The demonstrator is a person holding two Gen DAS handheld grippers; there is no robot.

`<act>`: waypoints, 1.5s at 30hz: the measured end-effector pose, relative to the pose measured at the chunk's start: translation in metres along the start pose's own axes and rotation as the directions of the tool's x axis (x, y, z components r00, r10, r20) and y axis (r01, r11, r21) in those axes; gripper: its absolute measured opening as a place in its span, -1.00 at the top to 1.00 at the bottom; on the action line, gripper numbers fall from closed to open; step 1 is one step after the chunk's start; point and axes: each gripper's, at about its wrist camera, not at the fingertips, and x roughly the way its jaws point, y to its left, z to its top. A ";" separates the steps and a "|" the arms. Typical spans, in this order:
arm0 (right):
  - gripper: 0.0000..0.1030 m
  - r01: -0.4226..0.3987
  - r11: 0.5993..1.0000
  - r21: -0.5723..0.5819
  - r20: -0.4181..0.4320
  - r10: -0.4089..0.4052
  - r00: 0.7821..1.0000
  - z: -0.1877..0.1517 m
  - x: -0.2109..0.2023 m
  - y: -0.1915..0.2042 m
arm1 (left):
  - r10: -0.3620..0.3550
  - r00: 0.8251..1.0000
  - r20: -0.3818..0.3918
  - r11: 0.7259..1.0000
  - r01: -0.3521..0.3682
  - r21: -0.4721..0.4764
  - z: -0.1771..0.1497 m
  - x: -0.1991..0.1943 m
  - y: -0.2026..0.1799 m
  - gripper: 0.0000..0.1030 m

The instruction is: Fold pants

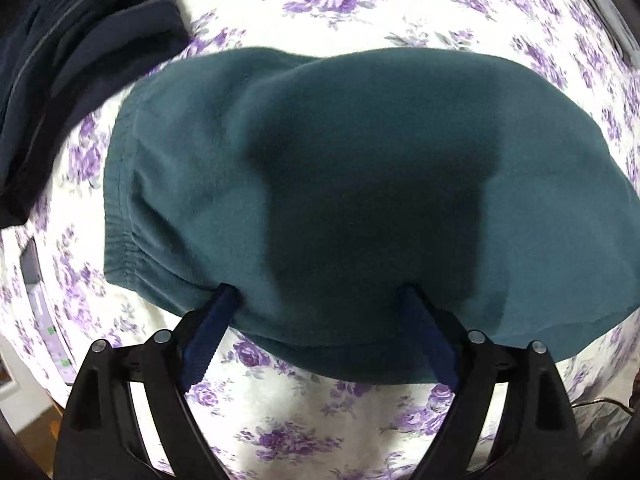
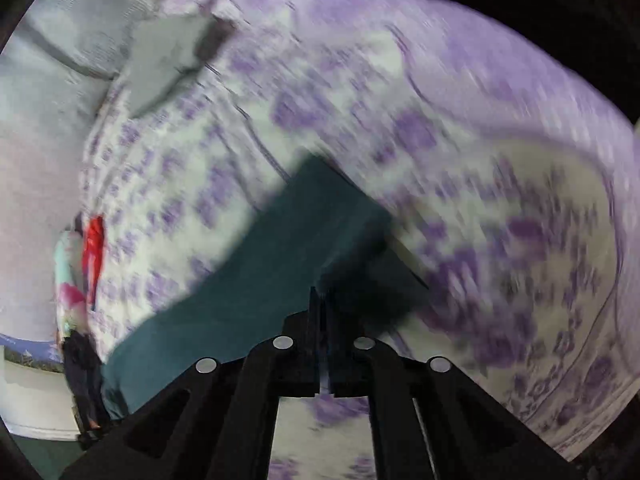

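The teal pants [image 1: 320, 152] lie bunched on the flowered bedsheet [image 1: 320, 12], with the elastic waistband at the left. My left gripper [image 1: 320, 294] points down at their near edge with its jaws wide apart. Its blue pads [image 1: 218, 322] disappear under the hem of the cloth, and nothing is pinched between them. In the blurred right wrist view a band of the same teal pants [image 2: 260, 264] runs from the lower left up to my right gripper [image 2: 322, 294]. That gripper's fingers are pressed together, and the cloth meets them at the tips.
A dark navy garment [image 1: 60, 60] lies heaped at the upper left of the bed. The bed's edge and some boxes [image 1: 44, 312] show at the left. A grey pillow [image 2: 60, 40] and a grey cloth [image 2: 164, 56] lie far off; something red [image 2: 94, 248] sits by the bed's left side.
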 end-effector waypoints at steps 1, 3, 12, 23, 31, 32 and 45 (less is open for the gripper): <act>0.88 -0.011 1.000 0.028 0.006 0.011 1.000 -0.004 -0.002 -0.005 | 0.008 1.000 0.004 1.000 -0.008 0.012 0.005 -0.005 0.000 -0.64; 0.82 -0.026 0.998 0.053 0.033 0.025 0.999 -0.009 -0.012 -0.011 | 0.021 0.999 0.026 0.999 -0.022 0.033 0.006 -0.011 -0.005 -0.63; 1.00 0.067 0.991 0.112 0.067 -0.075 0.995 0.019 -0.004 -0.013 | -0.008 0.998 0.064 1.000 0.009 -0.028 0.009 -0.024 0.012 -0.61; -0.21 0.237 0.948 -0.212 0.170 -0.203 0.964 0.007 -0.031 0.067 | -0.053 0.993 0.102 0.987 0.068 -0.147 0.008 -0.031 0.045 -0.61; -0.28 -0.241 0.518 -0.821 -0.271 0.019 0.962 -0.154 0.051 0.259 | -0.045 0.991 0.125 0.982 0.067 -0.176 0.028 -0.037 0.059 -0.61; -0.28 -0.244 0.462 -0.852 -0.277 -0.002 0.961 -0.168 0.060 0.271 | -0.045 0.991 0.123 0.982 0.066 -0.178 0.031 -0.036 0.063 -0.61; 0.92 -0.191 0.309 -0.932 -0.237 -0.120 0.964 -0.208 0.101 0.301 | -0.120 0.991 0.062 0.968 0.131 -0.217 0.010 0.011 0.080 -0.63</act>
